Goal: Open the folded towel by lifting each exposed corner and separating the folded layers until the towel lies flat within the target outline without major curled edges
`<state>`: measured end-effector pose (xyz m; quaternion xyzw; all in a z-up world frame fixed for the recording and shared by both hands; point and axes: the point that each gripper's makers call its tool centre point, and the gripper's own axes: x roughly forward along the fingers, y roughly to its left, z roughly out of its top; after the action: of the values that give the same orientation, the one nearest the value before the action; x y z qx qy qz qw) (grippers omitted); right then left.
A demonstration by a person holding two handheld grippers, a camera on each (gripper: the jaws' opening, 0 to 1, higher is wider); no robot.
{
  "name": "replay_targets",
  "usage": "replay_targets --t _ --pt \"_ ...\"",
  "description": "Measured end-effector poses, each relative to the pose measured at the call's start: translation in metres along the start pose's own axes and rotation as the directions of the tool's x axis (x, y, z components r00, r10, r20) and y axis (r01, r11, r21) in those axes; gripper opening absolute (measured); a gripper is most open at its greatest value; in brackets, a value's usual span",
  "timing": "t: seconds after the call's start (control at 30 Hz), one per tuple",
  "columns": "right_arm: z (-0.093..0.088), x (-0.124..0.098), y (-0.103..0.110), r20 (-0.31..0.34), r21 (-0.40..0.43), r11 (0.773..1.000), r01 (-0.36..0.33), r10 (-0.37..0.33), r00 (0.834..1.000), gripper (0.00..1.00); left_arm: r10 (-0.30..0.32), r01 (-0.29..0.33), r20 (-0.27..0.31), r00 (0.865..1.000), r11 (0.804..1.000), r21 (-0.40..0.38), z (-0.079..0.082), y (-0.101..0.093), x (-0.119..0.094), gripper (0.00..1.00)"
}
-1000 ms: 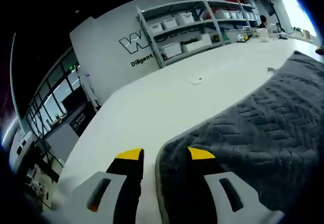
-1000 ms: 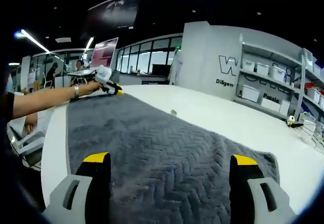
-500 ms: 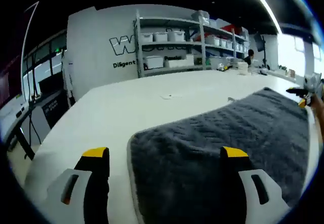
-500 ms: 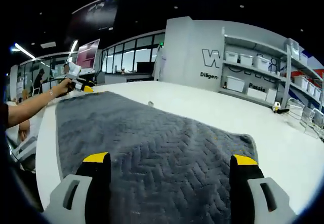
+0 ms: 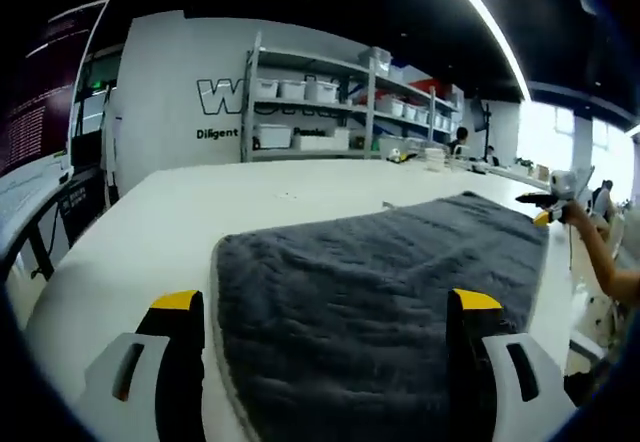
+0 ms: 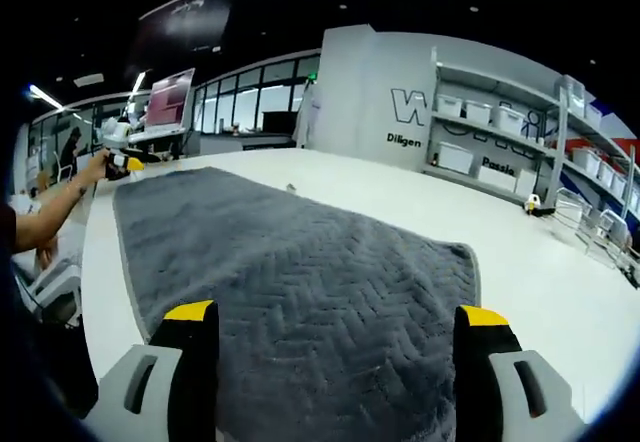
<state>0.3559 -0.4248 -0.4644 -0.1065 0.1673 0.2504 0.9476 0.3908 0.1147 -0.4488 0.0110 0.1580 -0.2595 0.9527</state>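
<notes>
Now the left gripper (image 5: 325, 307) stands with jaws wide apart, where a second ago they pinched the towel (image 5: 380, 282) edge. Likewise the right gripper (image 6: 335, 317) gapes empty. Spread on the white surface (image 5: 150, 222), the towel lies flat; shelving (image 5: 330, 112) stands behind.

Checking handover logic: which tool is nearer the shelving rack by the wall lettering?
Left, likely. The left tool sits at the towel's end facing the shelving rack; the right tool is at the opposite end, rack off to its side.
</notes>
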Motion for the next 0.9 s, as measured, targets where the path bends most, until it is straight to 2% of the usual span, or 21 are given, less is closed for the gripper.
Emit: replay_targets --t 0.03,0.1,0.2,0.3,0.4,0.47,0.6,0.8,0.9 --pt "-0.001 -0.001 0.0 -0.002 0.001 1.0 0.001 -0.001 1.0 0.99 -0.004 0.004 -0.001 1.0 1.0 -0.003 -0.001 -0.002 -0.001 0.99" --pt "-0.004 -0.009 0.003 -0.006 0.023 1.0 0.016 -0.016 1.0 0.99 -0.031 0.031 0.007 1.0 1.0 -0.003 -0.003 -0.019 -0.008 0.99" --pt "-0.006 -0.017 0.008 -0.007 0.025 0.999 0.02 -0.02 1.0 0.99 -0.045 0.045 -0.001 0.999 0.998 0.032 -0.007 -0.038 -0.015 0.99" --pt "-0.009 -0.024 0.012 -0.007 0.019 0.999 0.027 -0.027 1.0 0.99 -0.033 0.033 0.004 0.999 0.998 0.055 -0.008 -0.042 -0.022 0.99" --pt "-0.012 -0.031 0.014 0.0 0.024 0.999 0.03 -0.03 1.0 0.99 -0.024 0.024 0.033 0.999 1.0 0.006 -0.009 -0.047 -0.031 0.99" --pt "-0.013 -0.033 0.015 0.002 0.025 0.999 0.031 -0.031 1.0 0.99 -0.026 0.026 0.039 0.999 1.0 0.009 -0.01 -0.052 -0.035 0.99" --pt "-0.016 -0.039 0.02 0.007 0.024 0.999 0.03 -0.03 1.0 0.99 -0.02 0.018 0.023 1.0 0.998 0.054 -0.014 -0.065 -0.039 0.99" --pt "-0.013 -0.043 0.025 0.013 0.013 1.0 0.02 -0.02 1.0 0.99 -0.095 0.09 0.054 0.994 0.993 0.077 -0.015 -0.112 -0.037 0.96" --pt "-0.013 -0.044 0.028 0.016 0.017 1.0 0.012 -0.012 1.0 0.99 -0.181 0.177 0.038 0.983 0.979 0.102 -0.019 -0.139 -0.031 0.89"
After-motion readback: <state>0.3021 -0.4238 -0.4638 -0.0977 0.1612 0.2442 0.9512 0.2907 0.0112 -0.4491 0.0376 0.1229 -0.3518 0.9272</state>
